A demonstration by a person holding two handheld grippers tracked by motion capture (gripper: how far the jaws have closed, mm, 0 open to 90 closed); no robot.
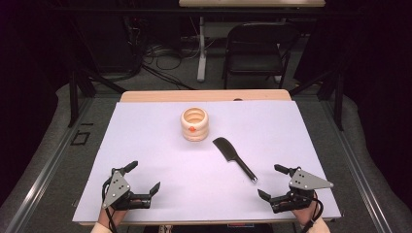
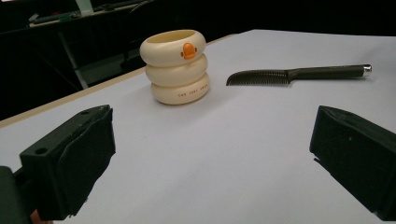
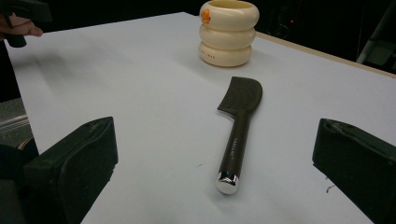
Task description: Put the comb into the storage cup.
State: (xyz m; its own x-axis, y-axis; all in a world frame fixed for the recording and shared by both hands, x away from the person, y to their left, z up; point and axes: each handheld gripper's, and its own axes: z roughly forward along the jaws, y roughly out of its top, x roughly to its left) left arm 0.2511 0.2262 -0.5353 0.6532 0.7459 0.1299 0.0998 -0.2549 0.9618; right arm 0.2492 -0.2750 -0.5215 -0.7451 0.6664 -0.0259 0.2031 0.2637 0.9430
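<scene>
Both wide open, holding nothing: left gripper point(image 1: 145, 178) and right gripper point(image 1: 270, 181) near the table point(image 1: 145, 126) edge (comb point(image 1: 234, 158) beside cup point(image 1: 194, 124)).

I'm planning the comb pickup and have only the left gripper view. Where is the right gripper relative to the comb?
Observer: The right gripper rests near the right front corner of the white table. Its fingers are open and apart from the comb.
Operator: Which end of the comb faces it?
Observer: The silver-capped handle end. The toothed head lies toward the cream ringed holder.
Operator: Is my left gripper any closer?
Observer: No. In the high view the comb lies right of centre, farther from the left gripper.
</scene>
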